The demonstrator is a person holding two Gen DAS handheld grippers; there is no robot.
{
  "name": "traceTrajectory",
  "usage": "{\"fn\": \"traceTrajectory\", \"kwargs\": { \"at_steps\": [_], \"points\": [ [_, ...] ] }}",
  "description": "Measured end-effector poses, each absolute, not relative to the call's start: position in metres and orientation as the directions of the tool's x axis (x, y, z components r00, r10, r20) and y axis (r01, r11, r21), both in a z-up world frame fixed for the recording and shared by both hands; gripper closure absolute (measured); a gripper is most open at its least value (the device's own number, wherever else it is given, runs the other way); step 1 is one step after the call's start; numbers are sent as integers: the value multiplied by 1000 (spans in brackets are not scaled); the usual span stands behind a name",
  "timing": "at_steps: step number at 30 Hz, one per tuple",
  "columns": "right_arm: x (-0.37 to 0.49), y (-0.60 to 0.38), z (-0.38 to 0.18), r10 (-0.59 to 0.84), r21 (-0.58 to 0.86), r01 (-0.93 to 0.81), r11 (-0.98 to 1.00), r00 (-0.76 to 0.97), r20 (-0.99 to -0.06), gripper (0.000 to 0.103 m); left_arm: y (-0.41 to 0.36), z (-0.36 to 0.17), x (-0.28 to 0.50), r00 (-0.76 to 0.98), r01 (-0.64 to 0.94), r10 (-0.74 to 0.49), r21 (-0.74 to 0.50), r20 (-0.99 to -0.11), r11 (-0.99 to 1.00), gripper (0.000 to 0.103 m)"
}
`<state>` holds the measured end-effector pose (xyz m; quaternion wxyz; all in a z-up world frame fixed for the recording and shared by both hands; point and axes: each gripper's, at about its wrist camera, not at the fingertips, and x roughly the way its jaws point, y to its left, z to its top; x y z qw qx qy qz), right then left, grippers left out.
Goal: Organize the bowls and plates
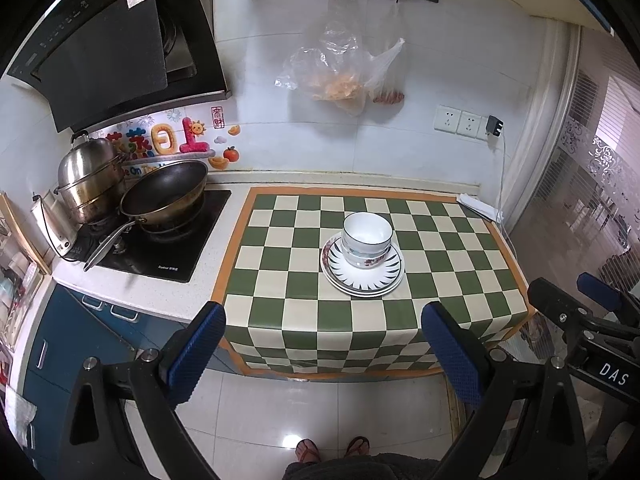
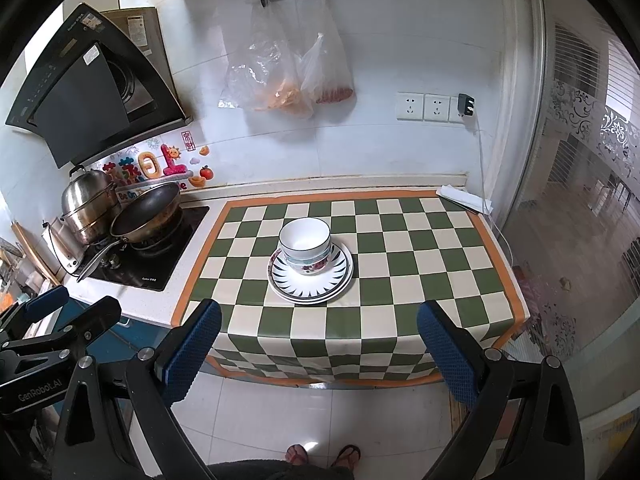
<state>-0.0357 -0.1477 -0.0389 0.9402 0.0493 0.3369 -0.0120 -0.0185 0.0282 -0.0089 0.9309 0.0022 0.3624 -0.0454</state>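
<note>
A home kitchen: range hood [image 1: 116,52], wok [image 1: 166,194] on hob, tiled wall.

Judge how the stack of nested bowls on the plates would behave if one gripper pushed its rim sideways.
The bowls stand tall on glossy plates, so they would probably slide or tip rather than hold. They look like glazed ceramic, likely rigid, slippery and breakable. Both the left gripper and right gripper hang open, clear of them.

A green-and-cream checkered cloth [image 1: 448,264] covers the counter; at its left a black wok [image 1: 168,192] and steel pot [image 1: 90,176] — plastic bags [image 1: 344,64] hang above.
</note>
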Motion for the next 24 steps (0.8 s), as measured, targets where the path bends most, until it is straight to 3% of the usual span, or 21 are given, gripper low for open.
{"fn": "traceTrajectory", "kwargs": {
  "at_steps": [24],
  "points": [
    [-46, -152, -45, 4, 81, 63, 995, 767, -642, 3, 36, -9, -21, 731, 92, -88, -31, -677, 995, 3]
  ]
}}
